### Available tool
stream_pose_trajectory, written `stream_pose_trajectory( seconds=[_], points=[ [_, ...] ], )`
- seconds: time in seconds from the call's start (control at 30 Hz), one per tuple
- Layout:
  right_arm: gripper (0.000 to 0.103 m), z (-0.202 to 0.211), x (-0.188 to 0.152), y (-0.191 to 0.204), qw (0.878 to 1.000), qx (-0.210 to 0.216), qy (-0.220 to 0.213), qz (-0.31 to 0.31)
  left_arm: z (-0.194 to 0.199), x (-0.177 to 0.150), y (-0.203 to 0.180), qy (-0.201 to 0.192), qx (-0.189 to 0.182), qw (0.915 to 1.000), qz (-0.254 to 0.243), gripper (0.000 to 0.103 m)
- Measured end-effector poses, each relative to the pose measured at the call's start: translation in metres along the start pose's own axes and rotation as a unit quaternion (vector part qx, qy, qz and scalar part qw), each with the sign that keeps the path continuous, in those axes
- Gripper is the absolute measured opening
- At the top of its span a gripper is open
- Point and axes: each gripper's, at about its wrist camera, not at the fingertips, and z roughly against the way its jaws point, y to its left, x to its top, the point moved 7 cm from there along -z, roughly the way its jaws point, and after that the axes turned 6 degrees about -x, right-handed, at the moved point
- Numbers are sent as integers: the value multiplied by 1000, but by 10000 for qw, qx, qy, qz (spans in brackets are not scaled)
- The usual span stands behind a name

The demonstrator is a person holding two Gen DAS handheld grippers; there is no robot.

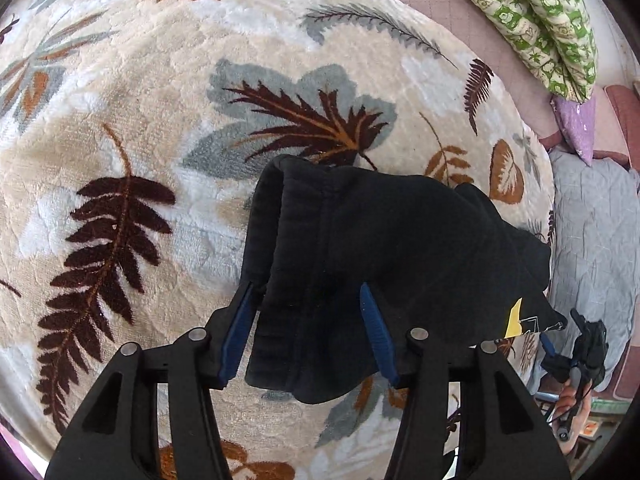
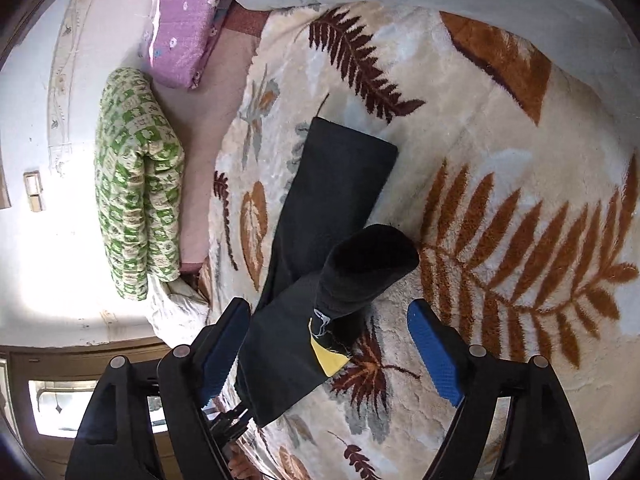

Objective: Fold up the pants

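The black pants (image 1: 384,248) lie on a leaf-patterned blanket (image 1: 132,92), with a yellow patch (image 1: 514,320) near one end. My left gripper (image 1: 308,300) is open, its blue pads either side of the ribbed waistband end, which lies between them. In the right wrist view the pants (image 2: 332,196) stretch away, one leg cuff (image 2: 368,264) raised and curled over. My right gripper (image 2: 328,340) is open, the pants' near end and yellow patch (image 2: 330,354) between its blue pads (image 2: 436,356). My right gripper also shows in the left wrist view (image 1: 548,346) at the far right.
A green patterned pillow (image 2: 136,208) and a purple folded cover (image 2: 184,28) lie beside the blanket on a pink sheet. A grey quilt (image 1: 592,240) lies at the blanket's edge. A white wall and a window (image 2: 64,408) are to the left in the right wrist view.
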Motion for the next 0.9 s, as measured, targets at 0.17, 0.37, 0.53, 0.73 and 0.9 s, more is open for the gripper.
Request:
stream_pose_trajectory(
  seconds=[0.17, 0.37, 0.53, 0.73, 0.9],
  points=[
    [76, -19, 2, 4, 9993, -352, -156, -8, 9, 1, -1, -292, -29, 9996, -31, 51],
    [7, -23, -4, 13, 9958, -447, -379, 700, 14, 5, 1, -523, 50, 9985, 136, 25],
    [4, -7, 4, 67, 9885, -77, -772, 1295, 31, 16, 8, -784, -464, 9942, 578, 24],
    [4, 8, 17, 143, 9621, 767, -1413, 2203, 27, 14, 9, -856, -154, 9952, 458, 24],
    [4, -36, 39, 90, 9651, 54, -1276, 2287, 12, 8, 13, -760, 99, 9965, 340, 24]
  ],
)
